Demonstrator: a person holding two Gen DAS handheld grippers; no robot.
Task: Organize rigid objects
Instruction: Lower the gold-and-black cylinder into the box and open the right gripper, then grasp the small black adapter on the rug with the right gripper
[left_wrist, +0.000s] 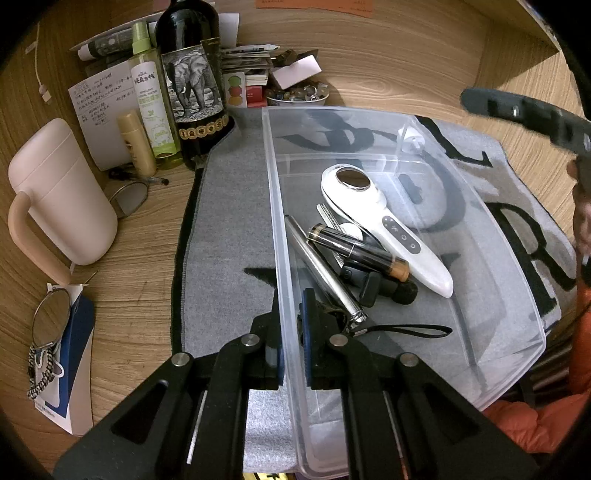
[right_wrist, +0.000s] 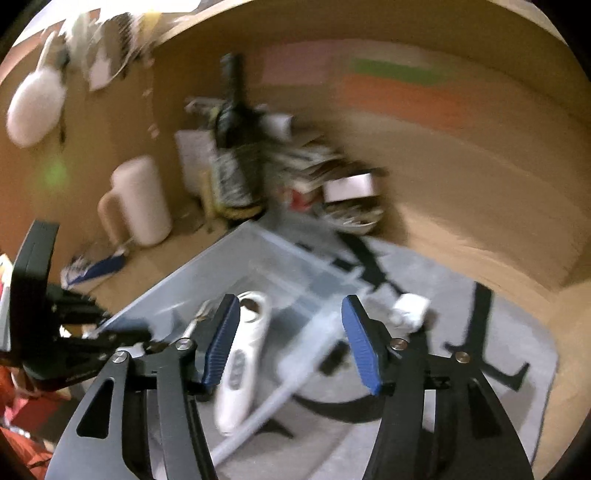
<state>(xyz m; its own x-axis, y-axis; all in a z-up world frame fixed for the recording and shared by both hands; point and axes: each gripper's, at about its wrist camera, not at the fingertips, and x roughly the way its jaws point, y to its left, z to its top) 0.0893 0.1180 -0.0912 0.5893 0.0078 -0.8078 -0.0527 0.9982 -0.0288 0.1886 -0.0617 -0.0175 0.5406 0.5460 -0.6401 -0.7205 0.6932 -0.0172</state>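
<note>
A clear plastic bin (left_wrist: 480, 236) lies on a grey mat (left_wrist: 229, 229). Inside it are a white handheld device (left_wrist: 384, 221), a silver pen (left_wrist: 321, 269), a dark tube with gold ends (left_wrist: 354, 251) and small black items (left_wrist: 384, 288). My left gripper (left_wrist: 291, 325) is shut on the bin's near left wall. My right gripper (right_wrist: 288, 339) is open and empty, held above the bin (right_wrist: 229, 266) and the white device (right_wrist: 243, 354); that view is blurred. The right gripper also shows in the left wrist view, at the right edge (left_wrist: 532, 118).
At the back left of the wooden desk stand a dark bottle with an elephant label (left_wrist: 192, 85), a green spray bottle (left_wrist: 151, 99), a pink jug (left_wrist: 59, 192), papers and a bowl of trinkets (left_wrist: 295, 96). Glasses (left_wrist: 129, 195) and a round mirror (left_wrist: 51, 317) lie left.
</note>
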